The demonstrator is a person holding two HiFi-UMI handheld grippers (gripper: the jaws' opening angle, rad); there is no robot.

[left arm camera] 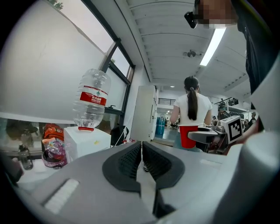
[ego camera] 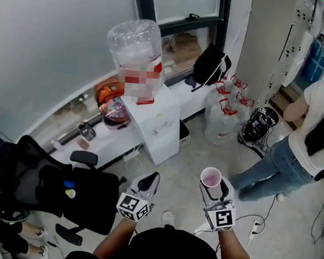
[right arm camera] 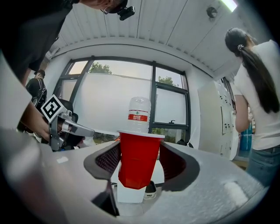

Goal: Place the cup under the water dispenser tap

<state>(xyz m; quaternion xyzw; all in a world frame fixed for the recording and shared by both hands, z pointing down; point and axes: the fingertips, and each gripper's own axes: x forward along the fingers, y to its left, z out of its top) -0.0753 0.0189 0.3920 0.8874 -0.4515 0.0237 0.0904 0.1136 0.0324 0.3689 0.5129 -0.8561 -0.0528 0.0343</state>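
The white water dispenser [ego camera: 153,121] stands by the window sill with a clear bottle [ego camera: 136,46] upended on top; I cannot make out its tap. My right gripper [ego camera: 211,186] is shut on a red cup [ego camera: 210,177], upright, well short of the dispenser. In the right gripper view the cup [right arm camera: 138,159] sits between the pads, with the bottle [right arm camera: 139,114] straight behind it. My left gripper [ego camera: 150,182] hangs beside it, shut and holding nothing. From the left gripper view, the dispenser [left arm camera: 86,141] lies to the left and the cup [left arm camera: 188,136] to the right.
A black office chair [ego camera: 63,194] stands at the left. Several water jugs [ego camera: 224,116] sit on the floor right of the dispenser, with a black bag [ego camera: 210,66] on the sill. A person in a white shirt and jeans [ego camera: 311,125] stands at right. Cables and a power strip [ego camera: 252,233] lie on the floor.
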